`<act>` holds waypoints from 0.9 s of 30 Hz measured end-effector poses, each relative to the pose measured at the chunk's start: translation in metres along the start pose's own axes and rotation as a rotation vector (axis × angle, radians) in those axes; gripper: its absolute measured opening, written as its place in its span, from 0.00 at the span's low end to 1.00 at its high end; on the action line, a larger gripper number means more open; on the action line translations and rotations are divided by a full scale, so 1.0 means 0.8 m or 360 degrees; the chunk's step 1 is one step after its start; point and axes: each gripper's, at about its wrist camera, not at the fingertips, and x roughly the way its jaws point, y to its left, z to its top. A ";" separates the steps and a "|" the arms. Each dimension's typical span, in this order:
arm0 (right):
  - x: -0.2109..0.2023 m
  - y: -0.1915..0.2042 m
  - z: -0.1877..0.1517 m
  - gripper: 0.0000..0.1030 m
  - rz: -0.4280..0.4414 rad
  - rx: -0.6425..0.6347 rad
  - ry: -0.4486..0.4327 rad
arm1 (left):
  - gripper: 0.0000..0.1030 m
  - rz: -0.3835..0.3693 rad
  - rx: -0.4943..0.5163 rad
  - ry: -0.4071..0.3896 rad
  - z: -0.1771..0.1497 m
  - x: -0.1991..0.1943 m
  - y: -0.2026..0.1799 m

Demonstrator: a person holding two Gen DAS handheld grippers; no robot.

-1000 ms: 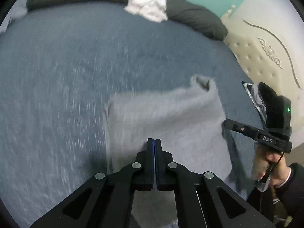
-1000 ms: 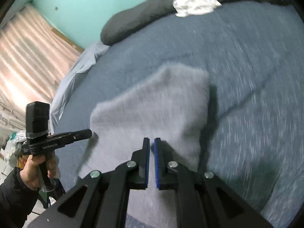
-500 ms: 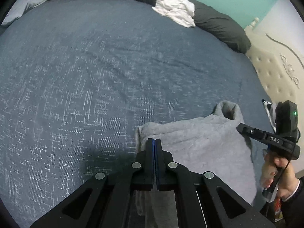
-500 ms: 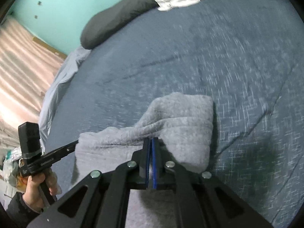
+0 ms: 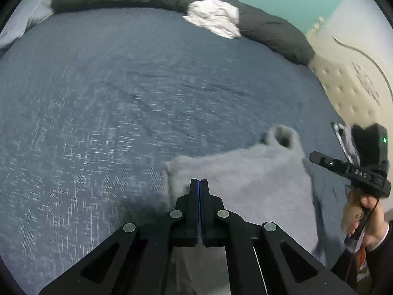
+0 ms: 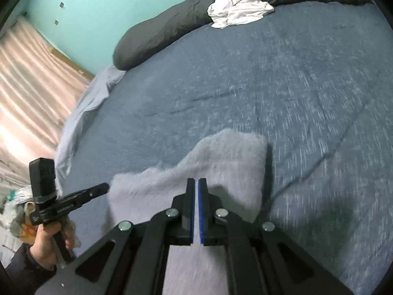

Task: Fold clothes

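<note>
Holding the grey garment [image 5: 245, 182] by its near edge, your left gripper [image 5: 199, 184] and right gripper [image 6: 196, 184] both pinch it tight, its body stretching ahead over the blue bedspread [image 5: 110, 98], equally close to each.

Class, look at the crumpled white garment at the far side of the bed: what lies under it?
The white garment rests partly on the long dark pillow and partly on the blue bedspread. Anything directly beneath it is covered.

big bed [image 5: 122, 103] with blue cover. soft grey garment [image 5: 245, 179] lies flat near front edge. white crumpled cloth [image 6: 239, 6] at far side, touching long dark pillow [image 6: 157, 34].
</note>
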 end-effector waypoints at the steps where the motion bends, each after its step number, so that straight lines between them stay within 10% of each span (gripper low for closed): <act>1: -0.004 0.004 -0.006 0.02 0.0003 -0.0026 0.0033 | 0.02 -0.0018 0.0035 0.0016 -0.004 -0.003 -0.010; 11: -0.026 -0.005 -0.090 0.02 -0.0026 -0.0117 0.0234 | 0.02 0.0063 0.0165 0.0231 -0.061 0.023 -0.034; 27: -0.027 0.000 -0.113 0.02 -0.0033 -0.0117 0.0219 | 0.04 0.0026 0.0011 0.0144 -0.061 -0.004 -0.024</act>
